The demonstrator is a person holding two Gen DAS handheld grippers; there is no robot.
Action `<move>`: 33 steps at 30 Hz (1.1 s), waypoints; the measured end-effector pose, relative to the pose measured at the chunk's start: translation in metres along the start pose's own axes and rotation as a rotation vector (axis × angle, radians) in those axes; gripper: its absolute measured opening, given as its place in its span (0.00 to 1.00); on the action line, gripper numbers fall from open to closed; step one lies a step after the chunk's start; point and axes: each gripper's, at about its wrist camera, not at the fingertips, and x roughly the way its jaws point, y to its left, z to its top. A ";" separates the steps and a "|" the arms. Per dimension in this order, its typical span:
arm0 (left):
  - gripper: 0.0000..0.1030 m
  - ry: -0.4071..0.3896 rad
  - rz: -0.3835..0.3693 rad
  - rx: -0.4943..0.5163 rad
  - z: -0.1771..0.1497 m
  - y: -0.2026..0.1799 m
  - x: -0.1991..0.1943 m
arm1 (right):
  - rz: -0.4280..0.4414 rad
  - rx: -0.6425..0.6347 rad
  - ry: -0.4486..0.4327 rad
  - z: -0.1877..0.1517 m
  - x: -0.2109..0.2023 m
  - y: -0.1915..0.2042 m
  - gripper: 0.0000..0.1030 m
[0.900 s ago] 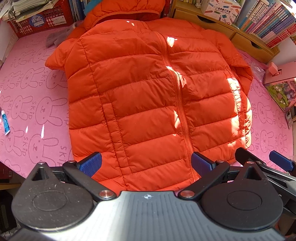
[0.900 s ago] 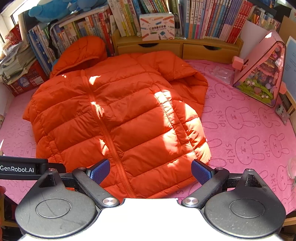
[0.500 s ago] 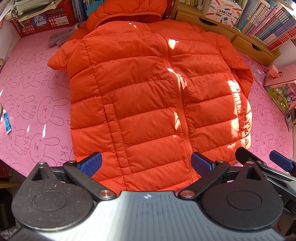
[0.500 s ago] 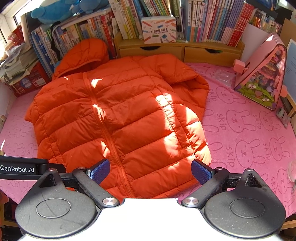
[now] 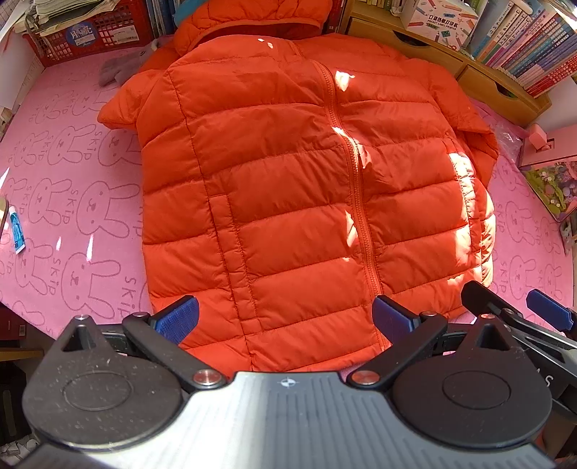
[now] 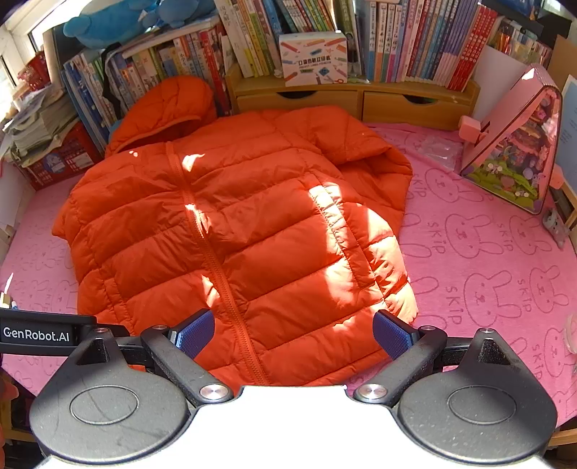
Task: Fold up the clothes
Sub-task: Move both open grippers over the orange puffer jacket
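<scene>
An orange hooded puffer jacket (image 5: 288,202) (image 6: 245,238) lies front up and zipped on the pink bunny-print mat (image 5: 72,216) (image 6: 487,274). Its hood (image 6: 162,108) points toward the books. One sleeve (image 6: 364,158) is bunched at the right shoulder. My left gripper (image 5: 285,319) hovers open over the hem, left of the zipper, with only fabric below its blue pads. My right gripper (image 6: 294,335) is open above the hem's right half, astride the zipper; it also shows as the right gripper (image 5: 515,306) in the left wrist view. Neither holds anything.
Books and wooden drawers (image 6: 360,101) line the far edge. A red crate (image 5: 90,32) stands far left, with a grey glove (image 5: 119,68) beside it. A pink house-shaped case (image 6: 515,144) and a clear plastic bag (image 6: 440,151) sit right. A small blue tube (image 5: 16,227) lies at the left edge.
The jacket has drifted slightly lower in the right wrist view as that camera shifted. Both grippers stay open, and the jacket itself has not moved.
</scene>
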 end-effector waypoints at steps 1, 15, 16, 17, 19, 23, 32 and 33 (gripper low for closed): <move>1.00 0.002 0.000 -0.002 0.000 0.000 0.001 | 0.001 -0.001 0.000 0.000 0.000 0.000 0.93; 1.00 0.027 0.005 -0.033 -0.005 0.003 0.006 | 0.011 -0.015 0.000 0.000 0.001 0.000 0.93; 1.00 0.029 0.005 -0.036 -0.005 0.003 0.006 | 0.012 -0.015 0.000 -0.001 0.001 0.000 0.93; 1.00 0.032 0.005 -0.038 -0.006 0.003 0.006 | 0.014 -0.016 0.001 -0.001 0.001 0.000 0.93; 1.00 0.036 0.005 -0.041 -0.006 0.003 0.007 | 0.016 -0.016 0.003 -0.002 0.002 0.000 0.93; 1.00 0.045 0.006 -0.052 -0.007 0.004 0.008 | 0.022 -0.014 0.009 -0.002 0.003 -0.001 0.93; 1.00 0.058 0.011 -0.080 -0.009 0.009 0.008 | 0.039 -0.026 0.013 -0.002 0.007 -0.001 0.93; 1.00 0.059 0.011 -0.085 -0.010 0.010 0.008 | 0.037 -0.033 0.009 -0.001 0.007 -0.001 0.93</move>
